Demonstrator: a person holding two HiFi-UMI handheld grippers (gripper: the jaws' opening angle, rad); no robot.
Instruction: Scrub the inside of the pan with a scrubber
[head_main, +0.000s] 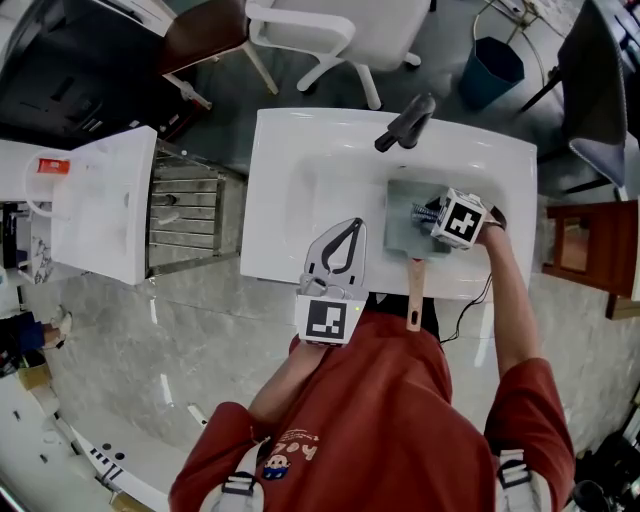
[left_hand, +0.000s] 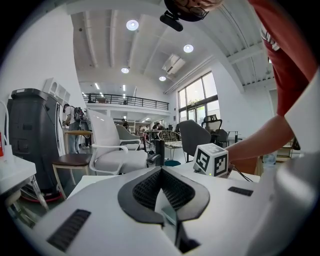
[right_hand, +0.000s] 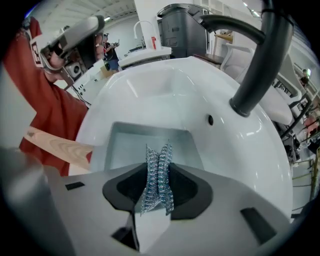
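A square grey pan (head_main: 403, 225) lies in the white sink (head_main: 300, 180), its wooden handle (head_main: 414, 295) reaching over the front rim toward me. My right gripper (head_main: 432, 215) hovers over the pan's right side, shut on a steel mesh scrubber (head_main: 424, 212). In the right gripper view the scrubber (right_hand: 157, 182) stands pinched between the jaws of the right gripper (right_hand: 158, 167), above the pan (right_hand: 145, 142), with the handle (right_hand: 55, 146) at the left. My left gripper (head_main: 352, 228) rests over the sink's front rim, shut and holding nothing. The left gripper (left_hand: 161, 172) points out into the room.
A black faucet (head_main: 405, 122) (right_hand: 257, 60) rises at the sink's back edge. Left of the sink stand a metal rack (head_main: 185, 210) and a white tub (head_main: 100, 205). A white chair (head_main: 340, 30), a blue bin (head_main: 490, 68) and a wooden chair (head_main: 585, 250) surround the sink.
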